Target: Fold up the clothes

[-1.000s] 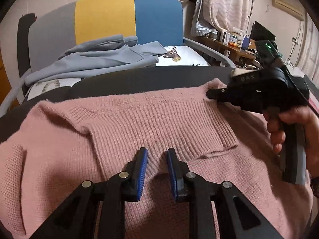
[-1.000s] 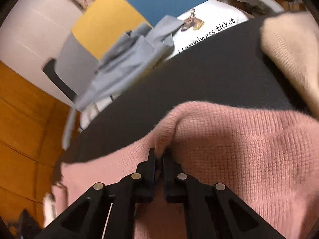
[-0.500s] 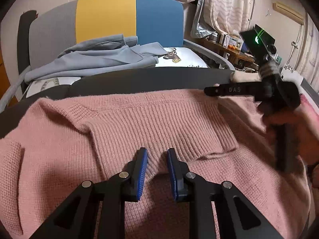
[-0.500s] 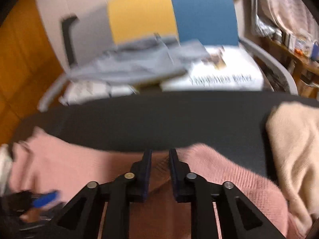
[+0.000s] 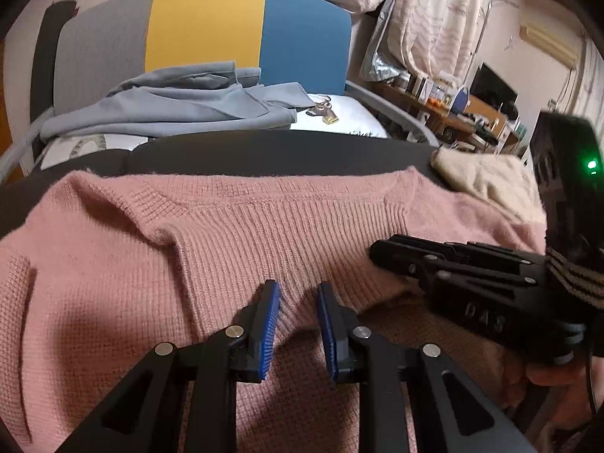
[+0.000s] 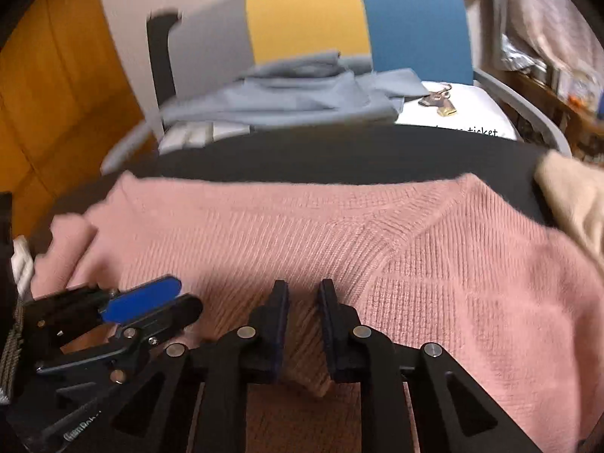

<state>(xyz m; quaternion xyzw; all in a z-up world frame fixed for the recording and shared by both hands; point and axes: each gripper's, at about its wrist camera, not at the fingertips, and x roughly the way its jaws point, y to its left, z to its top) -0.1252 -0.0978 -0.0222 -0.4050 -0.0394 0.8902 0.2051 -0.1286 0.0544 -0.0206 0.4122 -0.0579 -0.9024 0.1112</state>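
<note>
Right hand-held gripper (image 6: 302,324) swung from the far sweater edge to just beside the left hand-held gripper (image 5: 296,324), both w/ jaws apart over the pink ribbed knit sweater (image 5: 264,234) lying on the black table (image 5: 264,151). Imo grab the flap's near edge evenly, fold flat. No containers visible.

The dark surface (image 5: 287,151) carries a pink knitted sweater (image 5: 113,283), spread flat across its near part. A cream knit garment (image 5: 487,181) lies at the right end, touching the sweater's edge. The far strip is bare.
</note>
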